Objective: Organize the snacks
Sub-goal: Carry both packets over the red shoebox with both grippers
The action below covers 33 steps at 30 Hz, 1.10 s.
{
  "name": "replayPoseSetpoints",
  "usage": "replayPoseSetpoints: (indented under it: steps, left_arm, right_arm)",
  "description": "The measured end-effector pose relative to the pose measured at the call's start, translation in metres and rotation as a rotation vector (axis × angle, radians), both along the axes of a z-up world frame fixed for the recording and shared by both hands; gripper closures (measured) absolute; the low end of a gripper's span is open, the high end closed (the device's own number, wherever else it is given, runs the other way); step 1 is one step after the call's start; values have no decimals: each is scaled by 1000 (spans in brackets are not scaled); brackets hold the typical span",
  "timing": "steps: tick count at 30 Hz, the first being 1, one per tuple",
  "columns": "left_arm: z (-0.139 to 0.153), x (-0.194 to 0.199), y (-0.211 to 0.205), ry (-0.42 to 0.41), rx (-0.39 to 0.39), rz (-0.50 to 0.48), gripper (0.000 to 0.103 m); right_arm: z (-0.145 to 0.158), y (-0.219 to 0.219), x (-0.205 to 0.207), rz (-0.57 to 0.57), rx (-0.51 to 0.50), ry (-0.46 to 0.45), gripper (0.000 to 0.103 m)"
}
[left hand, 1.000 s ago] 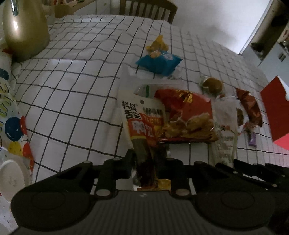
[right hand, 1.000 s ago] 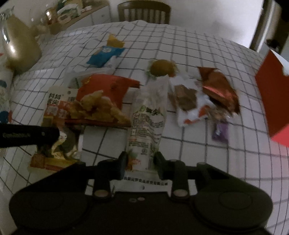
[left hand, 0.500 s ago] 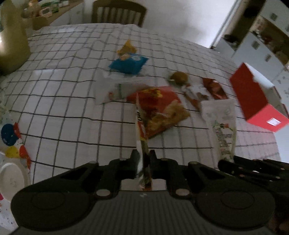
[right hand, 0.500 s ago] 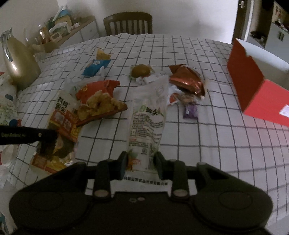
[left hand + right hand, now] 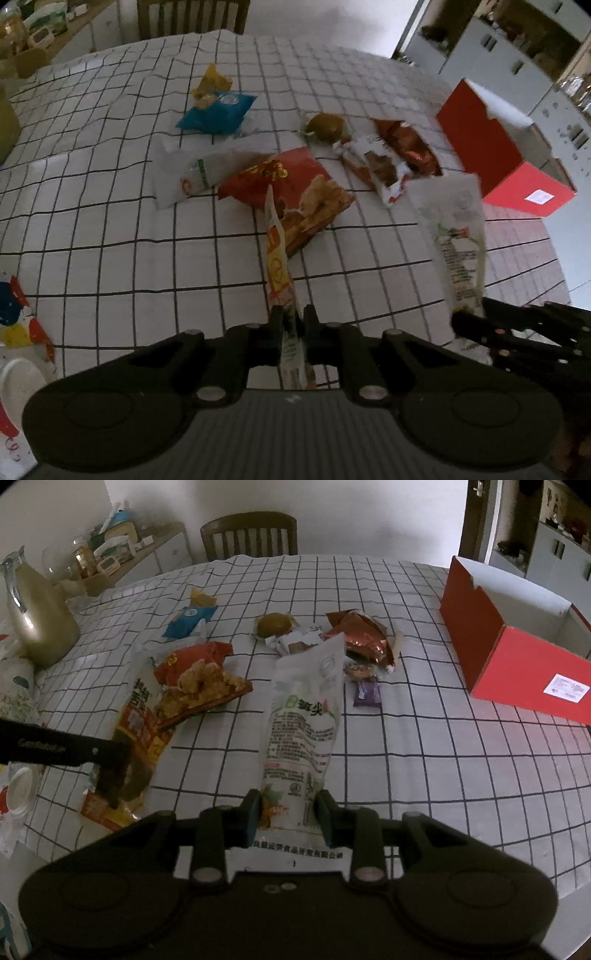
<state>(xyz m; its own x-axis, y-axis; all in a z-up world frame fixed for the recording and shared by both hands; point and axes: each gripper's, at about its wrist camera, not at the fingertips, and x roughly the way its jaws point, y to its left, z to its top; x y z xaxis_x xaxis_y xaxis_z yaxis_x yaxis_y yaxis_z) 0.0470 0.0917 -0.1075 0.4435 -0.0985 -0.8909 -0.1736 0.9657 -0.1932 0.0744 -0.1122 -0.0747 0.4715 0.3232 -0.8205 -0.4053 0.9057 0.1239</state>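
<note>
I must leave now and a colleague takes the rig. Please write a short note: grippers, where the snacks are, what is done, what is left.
Left gripper: shut on the red-and-yellow packet, seen edge-on.
Right gripper: shut on the white packet.
Red box: open at the right; what shows of its inside is bare.
Done: two packets gripped.
Left: the red chicken bag, blue packet, copper bag and small items lie on the checked cloth.

Probably home dining room: checked tablecloth (image 5: 406,738), wooden chair (image 5: 249,533), cabinets (image 5: 554,557).

two snack packets (image 5: 279,258) (image 5: 303,723) lifted above scattered snacks (image 5: 295,184) on checked cloth.
</note>
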Motion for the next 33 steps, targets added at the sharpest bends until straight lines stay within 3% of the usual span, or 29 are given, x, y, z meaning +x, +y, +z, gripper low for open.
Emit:
replayPoseSetpoints:
  steps: [3,8,15,26,33]
  left_arm:
    - [-6,7,-2,65,64,35,89]
    - [-12,9,7,90,20,98,90]
    - [-1,7,-10,69,44,150,91]
    - [34,15,-55,16,-29,227,91]
    - [63,27,-94,-34,-40,224,91]
  right_arm:
    - [0,-5,2,6,8,-1,72]
    - [-1,-18,10,29,25,-2,72]
    - [4,-48,29,54,65,-1,72]
    - [35,-109,62,99,98,-61,72]
    - [48,-149,83,105,109,-76,72]
